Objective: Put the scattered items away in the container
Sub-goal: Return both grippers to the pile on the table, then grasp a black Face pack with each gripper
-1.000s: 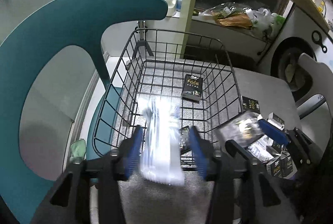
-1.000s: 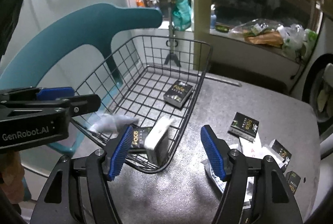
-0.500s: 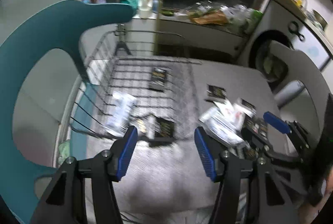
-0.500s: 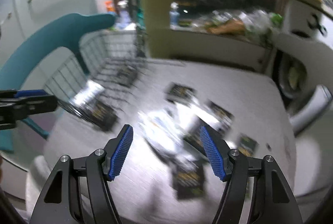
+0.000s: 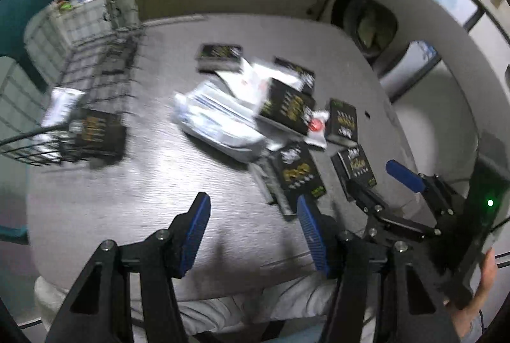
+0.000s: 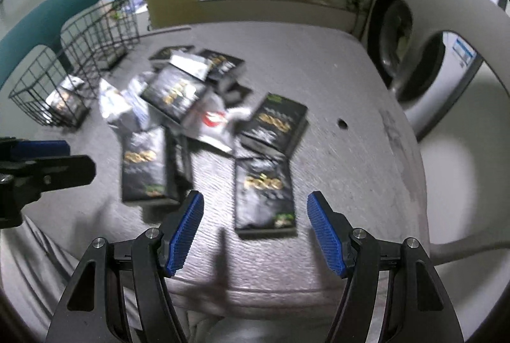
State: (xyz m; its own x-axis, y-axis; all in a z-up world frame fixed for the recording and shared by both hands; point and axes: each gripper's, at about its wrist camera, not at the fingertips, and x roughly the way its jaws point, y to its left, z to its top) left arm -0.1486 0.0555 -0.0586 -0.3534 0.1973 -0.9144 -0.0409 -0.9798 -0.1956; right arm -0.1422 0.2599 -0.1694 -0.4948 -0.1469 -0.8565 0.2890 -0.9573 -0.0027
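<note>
My left gripper (image 5: 253, 222) hangs over the near edge of the grey table (image 5: 153, 183) with its jaws spread wide and nothing between them; my right gripper (image 6: 255, 225) hangs likewise over the near edge, jaws released and empty, with a black box with gold lettering (image 6: 264, 193) lying flat on the table just ahead of its fingertips; the right gripper also shows in the left wrist view (image 5: 401, 183) at the table's right edge; the wire basket (image 6: 63, 69) stands at the far left corner of the table, and inside it, against its near wall, sit a black box (image 5: 95, 132) and a white packet (image 5: 60, 107); the rest of the items lie in a loose heap about the middle of the table: a white and blue plastic packet (image 5: 220, 123), several more black boxes overlapping one another (image 6: 173, 93), and a white sachet with a red mark (image 6: 215, 120) among them; another black box (image 6: 143, 164) lies apart at the heap's near left side; a teal chair (image 6: 44, 21) stands beyond the basket's left side; the views are blurred, so the finer print on the boxes cannot be read.
</note>
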